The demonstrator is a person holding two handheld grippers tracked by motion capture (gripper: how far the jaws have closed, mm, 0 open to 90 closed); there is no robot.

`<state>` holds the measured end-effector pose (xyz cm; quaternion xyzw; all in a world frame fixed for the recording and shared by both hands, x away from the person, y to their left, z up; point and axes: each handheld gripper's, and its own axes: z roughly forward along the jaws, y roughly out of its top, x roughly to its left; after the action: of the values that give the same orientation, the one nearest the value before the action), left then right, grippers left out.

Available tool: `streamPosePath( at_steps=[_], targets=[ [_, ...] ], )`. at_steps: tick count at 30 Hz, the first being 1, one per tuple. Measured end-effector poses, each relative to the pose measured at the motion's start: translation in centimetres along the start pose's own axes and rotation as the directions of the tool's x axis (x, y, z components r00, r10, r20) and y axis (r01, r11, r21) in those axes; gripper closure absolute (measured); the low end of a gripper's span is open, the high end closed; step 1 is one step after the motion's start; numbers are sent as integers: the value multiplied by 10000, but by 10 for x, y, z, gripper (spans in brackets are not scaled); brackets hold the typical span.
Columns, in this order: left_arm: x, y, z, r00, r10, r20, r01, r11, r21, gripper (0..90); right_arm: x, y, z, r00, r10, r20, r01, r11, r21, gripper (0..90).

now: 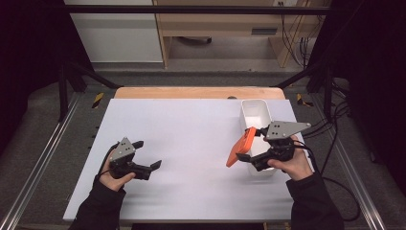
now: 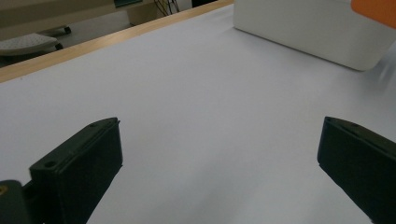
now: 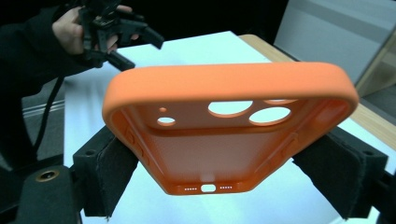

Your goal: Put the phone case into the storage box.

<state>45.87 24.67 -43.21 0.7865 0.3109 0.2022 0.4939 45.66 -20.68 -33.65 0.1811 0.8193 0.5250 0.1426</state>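
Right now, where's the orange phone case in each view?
High view: orange phone case right of centre, in the right gripper, beside the white bin.
Left gripper view: an orange corner at top right, above the bin.
Right gripper view: centre.
Shared landmark: the bin.

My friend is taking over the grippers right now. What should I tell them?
Right hand-held gripper: shut on the soft orange phone case, held in the air beside the white rectangular plastic bin.
Left hand-held gripper: open, holding nothing, over the white table sheet.
Done: the case is picked up.
Left: probably setting the case in the bin, though that is a guess.
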Motion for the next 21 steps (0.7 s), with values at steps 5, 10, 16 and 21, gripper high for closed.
streamPosePath(
  at_steps=[5, 10, 16, 21],
  targets=[
    [4, -3, -3, 9999, -50, -91, 50, 10000, 1, 0, -4, 4, -4, 9993, 203, 305, -200, 9998, -98, 158],
    [7, -5, -6, 9998, -126, -137, 125, 9999, -57, 0, -8, 8, -7, 9964, 508, 673, -494, 9985, -231, 158],
    [10, -8, -9, 9995, -209, -224, 207, 9998, -73, 0, -13, 13, -9, 9887, 827, 1247, -800, 9964, -266, 157],
    [13, -10, -10, 9994, -248, -245, 247, 9997, -57, 0, -17, 20, -13, 9814, 1005, 1633, -959, 9947, -362, 157]
  ],
)
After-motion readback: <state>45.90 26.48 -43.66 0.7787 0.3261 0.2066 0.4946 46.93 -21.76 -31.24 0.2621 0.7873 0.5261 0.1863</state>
